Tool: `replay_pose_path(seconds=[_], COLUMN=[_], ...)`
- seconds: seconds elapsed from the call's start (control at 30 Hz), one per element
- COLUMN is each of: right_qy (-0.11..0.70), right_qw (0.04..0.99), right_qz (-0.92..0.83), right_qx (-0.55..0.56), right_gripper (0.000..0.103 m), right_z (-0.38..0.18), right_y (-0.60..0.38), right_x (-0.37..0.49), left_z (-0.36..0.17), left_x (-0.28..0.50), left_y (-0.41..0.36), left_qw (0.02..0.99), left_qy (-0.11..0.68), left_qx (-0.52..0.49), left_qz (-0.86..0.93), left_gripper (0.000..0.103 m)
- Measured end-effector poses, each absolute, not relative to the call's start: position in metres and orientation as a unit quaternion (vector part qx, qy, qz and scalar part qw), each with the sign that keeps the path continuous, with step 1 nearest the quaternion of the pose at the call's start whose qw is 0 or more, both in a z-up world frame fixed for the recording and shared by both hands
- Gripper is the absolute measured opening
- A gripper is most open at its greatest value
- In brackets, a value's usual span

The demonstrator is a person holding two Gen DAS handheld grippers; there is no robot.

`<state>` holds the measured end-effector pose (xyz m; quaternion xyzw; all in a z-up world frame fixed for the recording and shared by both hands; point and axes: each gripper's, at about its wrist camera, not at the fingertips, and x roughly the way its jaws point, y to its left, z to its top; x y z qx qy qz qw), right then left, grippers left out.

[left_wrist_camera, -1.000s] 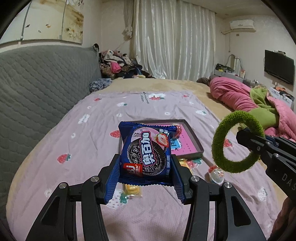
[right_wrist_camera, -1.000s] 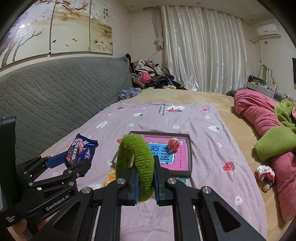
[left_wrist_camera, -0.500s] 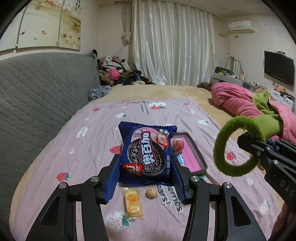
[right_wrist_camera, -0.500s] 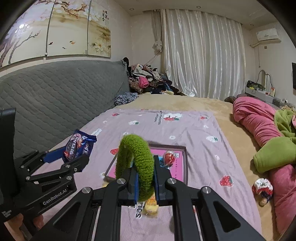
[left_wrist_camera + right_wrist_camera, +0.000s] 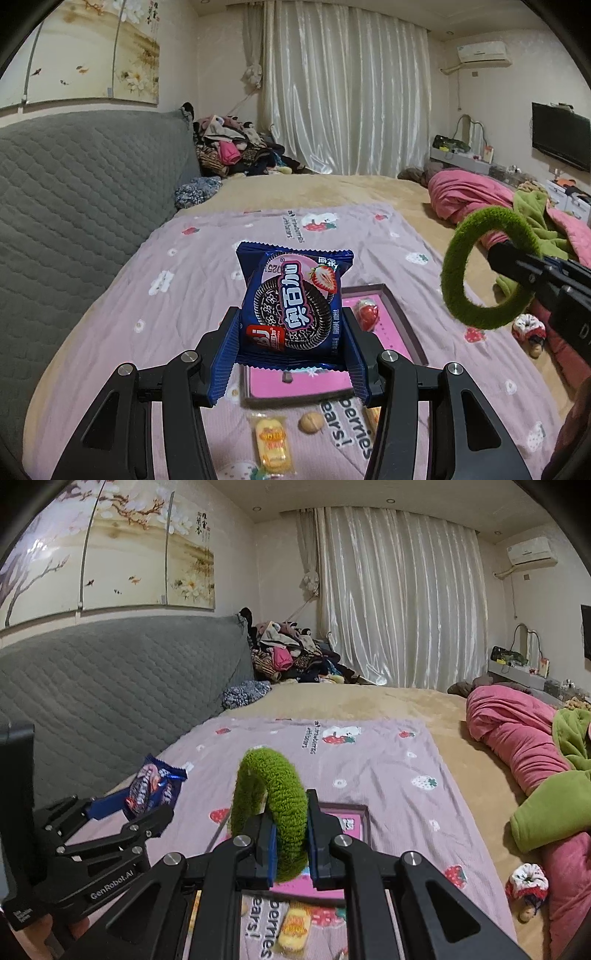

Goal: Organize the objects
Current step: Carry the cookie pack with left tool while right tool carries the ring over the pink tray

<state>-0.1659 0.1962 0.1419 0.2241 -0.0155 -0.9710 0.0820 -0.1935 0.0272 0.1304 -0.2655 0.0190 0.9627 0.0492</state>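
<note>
Right wrist: fuzzy green ring [image 5: 275,805] pinched above pink tray [image 5: 360,821].

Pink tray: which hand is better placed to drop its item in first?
Left, probably. Its tongs hold the cookie packet right above the pink tray. The right tongs hold the green hair tie off to the tray's right side.

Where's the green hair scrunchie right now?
The green scrunchie is clamped upright in the right gripper, held in the air above the pink tray on the strawberry-print sheet.
</note>
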Motion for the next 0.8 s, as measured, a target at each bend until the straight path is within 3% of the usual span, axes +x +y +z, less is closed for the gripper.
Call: replay_pose_path(seconds=[0.43, 0.8], right_qy=[-0.032, -0.009], right_qw=[0.079, 0.069], right_qz=[-0.975, -0.974], right_qx=[0.208, 0.217], right_gripper=[0.013, 0.013], right_z=[0.142, 0.097], right_y=[0.208, 0.199], right_x=[-0.222, -0.243], left_z=[0.133, 0.072], left_x=[-0.26, -0.299], left_y=[0.033, 0.03], left_qw=[0.052, 0.051], left_qy=[0.023, 0.013], left_qx=[-0.252, -0.278], left_qz=[0.966, 0.959], left_gripper=[0.054, 0.054])
